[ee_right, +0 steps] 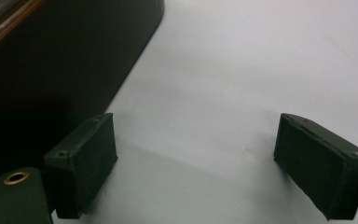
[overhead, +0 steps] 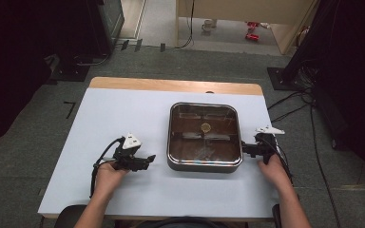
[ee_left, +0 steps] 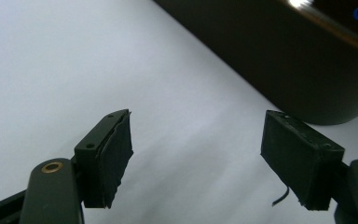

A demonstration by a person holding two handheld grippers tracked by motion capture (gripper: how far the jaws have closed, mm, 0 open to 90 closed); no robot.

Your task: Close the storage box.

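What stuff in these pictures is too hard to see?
- Inside the pan, high view: a small round thing and some streaks under the shiny lid, too small and glary to name.
- Pan's side, left gripper view: too dark for detail, top cut off by the edge.
- Pan's side, right gripper view: likewise dark and cut off.
- Red things on the far floor, high view: too small.

Count on inspection: one table (overhead: 123, 114) with a pale blue-white top and a wooden far edge. One square, dark, shiny pan (overhead: 204, 137) with rounded corners on it, holding one small round yellowish item (overhead: 206, 127). Two hand-held grippers: left gripper (overhead: 148, 159), right gripper (overhead: 245, 150). Two forearms enter from the bottom. Several red items (overhead: 253, 30), too small to count, lie on the floor beyond.
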